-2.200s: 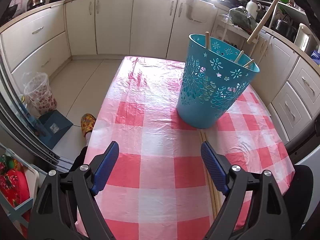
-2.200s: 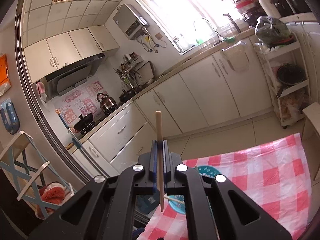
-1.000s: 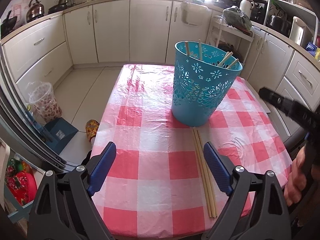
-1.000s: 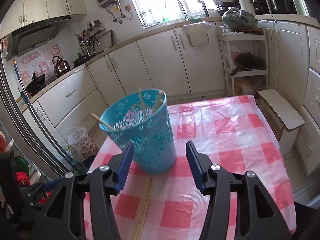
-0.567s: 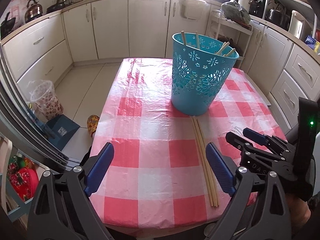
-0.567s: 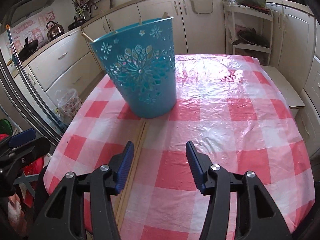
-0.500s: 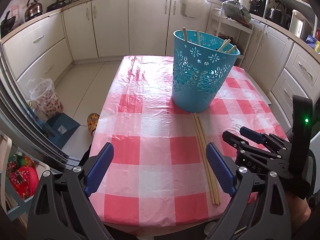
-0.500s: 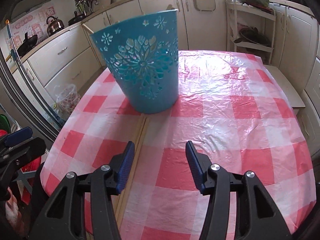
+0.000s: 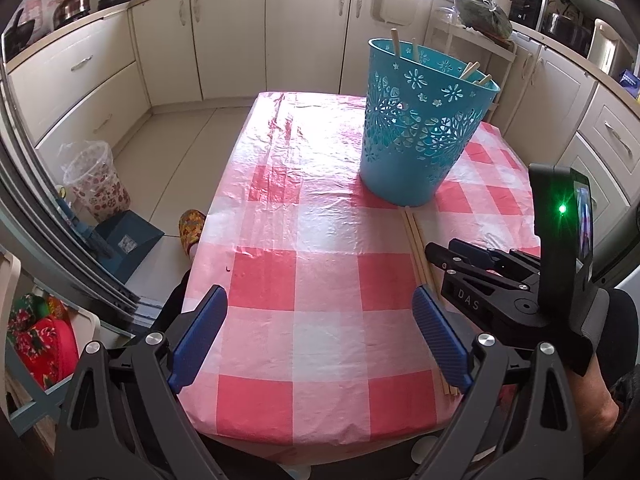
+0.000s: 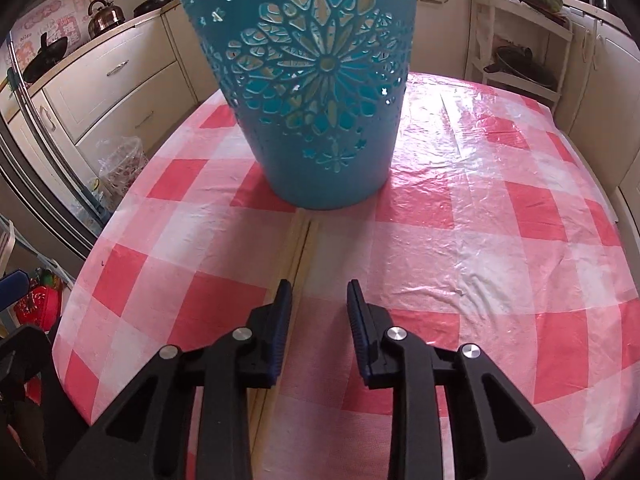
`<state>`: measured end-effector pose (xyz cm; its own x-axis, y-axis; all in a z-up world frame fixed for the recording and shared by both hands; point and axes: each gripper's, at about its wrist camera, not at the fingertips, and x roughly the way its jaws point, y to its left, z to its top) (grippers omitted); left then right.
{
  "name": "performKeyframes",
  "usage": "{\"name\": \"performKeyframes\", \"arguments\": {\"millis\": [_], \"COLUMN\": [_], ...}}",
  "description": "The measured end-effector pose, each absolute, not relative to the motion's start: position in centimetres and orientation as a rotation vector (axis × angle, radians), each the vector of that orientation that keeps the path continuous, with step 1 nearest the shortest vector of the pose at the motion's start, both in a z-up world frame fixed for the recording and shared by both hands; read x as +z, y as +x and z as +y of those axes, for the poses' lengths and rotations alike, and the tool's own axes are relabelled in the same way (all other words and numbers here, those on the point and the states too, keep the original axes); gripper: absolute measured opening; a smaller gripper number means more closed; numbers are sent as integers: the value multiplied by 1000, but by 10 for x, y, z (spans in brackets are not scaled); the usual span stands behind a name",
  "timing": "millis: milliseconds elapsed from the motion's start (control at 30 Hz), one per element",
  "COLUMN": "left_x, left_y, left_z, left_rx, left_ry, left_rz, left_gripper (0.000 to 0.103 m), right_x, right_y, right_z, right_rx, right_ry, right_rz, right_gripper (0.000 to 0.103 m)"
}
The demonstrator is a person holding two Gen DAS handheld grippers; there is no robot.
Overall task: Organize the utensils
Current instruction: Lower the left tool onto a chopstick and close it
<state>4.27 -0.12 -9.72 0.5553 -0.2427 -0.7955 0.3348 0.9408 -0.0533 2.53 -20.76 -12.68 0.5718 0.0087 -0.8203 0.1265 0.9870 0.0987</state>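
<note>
Right tool [image 10: 316, 300] sits low over the surface [image 10: 500, 240], jaws part-open and empty, left pad beside the chopsticks [image 10: 298, 248], likely lined up to pinch one. Chopsticks lie side by side, far ends touching the blue basket [image 10: 316, 80], which already holds several sticks. Left tool [image 9: 320, 336] hovers wide open, empty, near edge, out of the way.

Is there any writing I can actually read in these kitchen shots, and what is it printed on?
"DAS": white letters on the black body of the right gripper, seen from the left wrist view.
Pink wall stickers behind the kettle: they carry characters, too blurred to read.
Label on the blue box on the floor: too small to read.
Nothing readable on the blue basket or the checked tablecloth.
</note>
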Motion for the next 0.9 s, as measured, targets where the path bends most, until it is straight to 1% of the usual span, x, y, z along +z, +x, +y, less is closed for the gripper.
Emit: {"name": "performKeyframes", "arguments": {"millis": [133,267,433,600,900], "left_x": [-101,-104,-119,-140,-166], "left_y": [44,47,60,77,97], "left_z": [-4,-7,-32,-67,-96], "left_rx": [-345,-349,-378,-383,-326], "left_ry": [111,119,142,196,256], "left_rz": [930,942,976,1003,1047], "left_gripper": [90,90,90,90,90], "right_x": [-127,-126,-125,-124,-124], "right_y": [24,22,9,-4,-4], "right_z": [-203,-205,-230,-255,-264], "right_rx": [-62,-37,-40,-39,-8], "right_ry": [110,65,64,159,223], "right_rz": [962,982,993,980,965], "right_gripper": [26,10,8,8,8]}}
